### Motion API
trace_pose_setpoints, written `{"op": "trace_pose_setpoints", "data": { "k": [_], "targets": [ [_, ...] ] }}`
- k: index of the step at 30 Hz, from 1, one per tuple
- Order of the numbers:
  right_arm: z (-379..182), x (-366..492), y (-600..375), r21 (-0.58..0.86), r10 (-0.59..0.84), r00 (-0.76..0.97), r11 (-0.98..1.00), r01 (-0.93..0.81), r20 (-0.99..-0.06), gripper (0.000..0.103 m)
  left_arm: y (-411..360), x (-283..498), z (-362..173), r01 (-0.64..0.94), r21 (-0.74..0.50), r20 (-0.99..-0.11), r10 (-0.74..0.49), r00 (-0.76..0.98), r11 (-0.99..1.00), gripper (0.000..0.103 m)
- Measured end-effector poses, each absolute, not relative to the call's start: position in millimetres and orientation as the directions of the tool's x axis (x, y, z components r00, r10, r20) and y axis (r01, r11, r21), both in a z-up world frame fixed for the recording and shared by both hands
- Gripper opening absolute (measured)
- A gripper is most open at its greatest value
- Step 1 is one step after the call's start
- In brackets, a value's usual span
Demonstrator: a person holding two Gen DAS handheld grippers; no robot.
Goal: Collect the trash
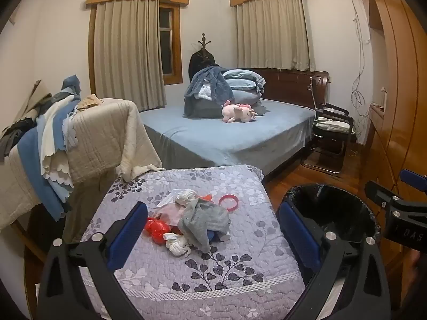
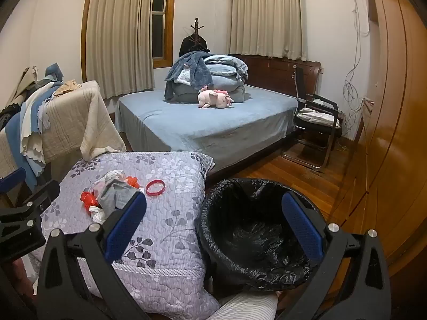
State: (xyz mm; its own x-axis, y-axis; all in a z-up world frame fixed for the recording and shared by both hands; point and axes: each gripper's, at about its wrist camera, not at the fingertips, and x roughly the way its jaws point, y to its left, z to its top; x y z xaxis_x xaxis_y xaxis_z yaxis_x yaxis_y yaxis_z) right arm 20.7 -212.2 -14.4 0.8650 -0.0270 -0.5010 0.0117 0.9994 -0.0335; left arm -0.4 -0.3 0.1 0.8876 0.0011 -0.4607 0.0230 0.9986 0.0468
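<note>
With nothing picked up yet, both the left gripper (image 1: 213, 229) and right gripper (image 2: 213, 226) hang with jaws wide apart and empty; the trash pile (image 1: 192, 218) lies at the left gripper's twelve o'clock on the quilted cushion (image 1: 240, 280), the lined bin (image 2: 253, 229) at its three o'clock, so the next move likely calls for closing on one scrap.

One lined trash bin (image 2: 253, 229), one red ring (image 2: 155, 187), one pink plush toy (image 2: 214, 100), two curtained windows (image 2: 120, 37), one chair (image 2: 317, 122)
</note>
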Motion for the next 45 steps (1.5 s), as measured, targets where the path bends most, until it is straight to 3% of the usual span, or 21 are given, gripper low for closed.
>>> {"op": "trace_pose_setpoints", "data": {
  "k": [45],
  "targets": [
    [-12.8,22.6,-209.4,-0.038,-0.028,0.867,0.999,0.011,-0.498,0.098,-0.2,-0.4,0.1,0.021,0.047,-0.464,0.003,0.886,0.999,0.097]
  ]
}}
